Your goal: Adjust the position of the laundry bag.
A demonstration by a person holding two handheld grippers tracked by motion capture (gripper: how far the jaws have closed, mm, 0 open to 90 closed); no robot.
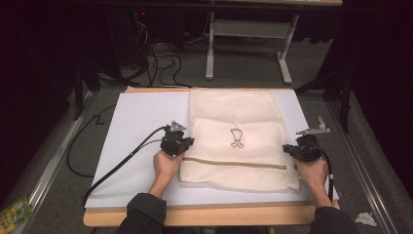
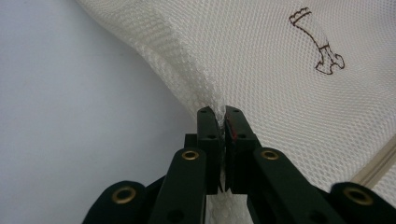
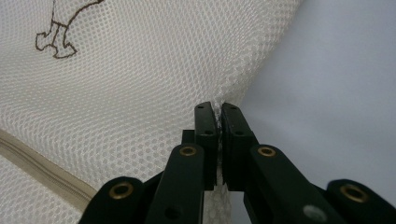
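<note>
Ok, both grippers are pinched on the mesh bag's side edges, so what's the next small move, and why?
Probably lift both hands together and bring the pinched edges forward, to fold the mesh bag. The left gripper and right gripper are each shut on an opposite side edge just past the zipper, and the bag lies flat on the white board.

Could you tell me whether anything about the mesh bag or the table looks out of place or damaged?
Nothing stands out. The mesh bag lies fairly square on the white board, its zipper closed, with each side edge pinched by the left gripper and the right gripper.
</note>
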